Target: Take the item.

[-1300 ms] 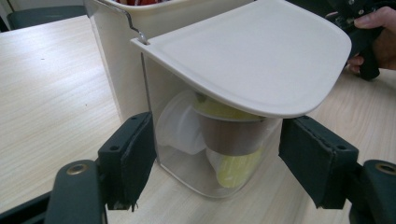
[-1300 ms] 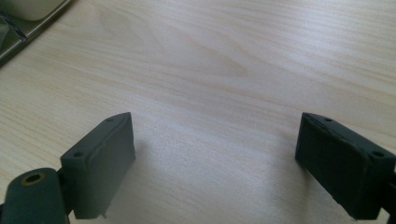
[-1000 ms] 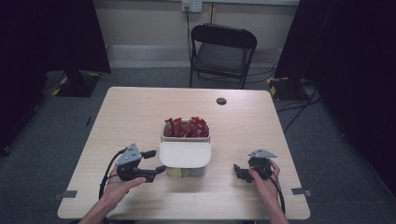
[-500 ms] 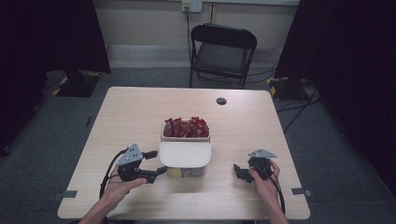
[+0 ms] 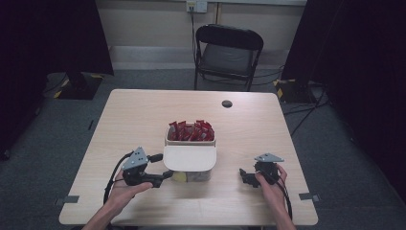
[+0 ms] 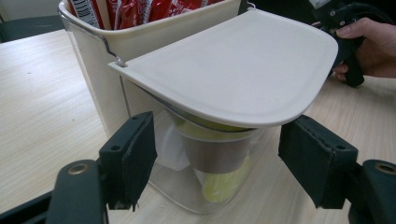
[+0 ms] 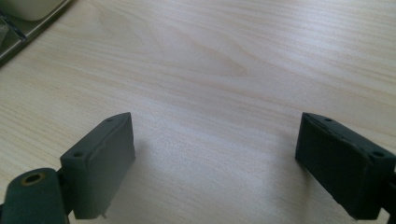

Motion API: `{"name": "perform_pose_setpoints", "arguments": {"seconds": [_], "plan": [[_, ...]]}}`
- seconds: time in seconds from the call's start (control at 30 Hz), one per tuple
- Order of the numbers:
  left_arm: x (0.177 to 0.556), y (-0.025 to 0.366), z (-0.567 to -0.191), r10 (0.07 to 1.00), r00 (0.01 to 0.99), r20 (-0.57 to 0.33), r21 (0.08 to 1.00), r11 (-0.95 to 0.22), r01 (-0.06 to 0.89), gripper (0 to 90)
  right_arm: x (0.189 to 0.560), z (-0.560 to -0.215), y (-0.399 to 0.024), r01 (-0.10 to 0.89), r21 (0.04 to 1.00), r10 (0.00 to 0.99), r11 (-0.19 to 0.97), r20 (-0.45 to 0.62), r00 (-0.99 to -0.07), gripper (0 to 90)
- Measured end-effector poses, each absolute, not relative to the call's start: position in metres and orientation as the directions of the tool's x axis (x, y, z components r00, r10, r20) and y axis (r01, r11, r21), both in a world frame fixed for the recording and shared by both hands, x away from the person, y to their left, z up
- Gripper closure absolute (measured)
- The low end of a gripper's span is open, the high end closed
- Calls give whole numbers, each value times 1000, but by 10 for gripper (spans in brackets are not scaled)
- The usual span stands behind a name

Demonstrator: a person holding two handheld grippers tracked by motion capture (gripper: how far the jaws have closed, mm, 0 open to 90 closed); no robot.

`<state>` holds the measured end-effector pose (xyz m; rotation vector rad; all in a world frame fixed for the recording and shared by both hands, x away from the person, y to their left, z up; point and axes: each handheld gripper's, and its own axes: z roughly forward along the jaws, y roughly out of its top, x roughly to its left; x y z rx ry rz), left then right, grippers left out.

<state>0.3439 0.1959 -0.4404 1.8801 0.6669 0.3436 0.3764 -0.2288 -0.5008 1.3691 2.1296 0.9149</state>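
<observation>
High view: found the box (image 5: 168, 142) at mid-table, red packets (image 5: 190, 131) standing in its back half and the white lid (image 5: 189, 157) lying over the front half. Held the left gripper (image 5: 165, 176) at the box's front left corner, the right gripper (image 5: 245, 176) well apart on the table (image 5: 143, 115).

Left gripper view: had just been spreading the jaws, grip released, pads on either side of the clear front half with its cup (image 6: 215, 151), pressing on nothing. Judged the lid step done or nearly so, with only the pull-back left.

Right gripper view: stood spread wide over bare wood, holding nothing.
</observation>
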Motion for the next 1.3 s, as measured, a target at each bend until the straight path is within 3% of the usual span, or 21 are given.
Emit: {"name": "perform_pose_setpoints", "arguments": {"seconds": [1.3], "plan": [[345,191,-426,589,808,-32,924,-290,248,180,376,-501,-229,617,732,913,288,-15,-408,112]]}}
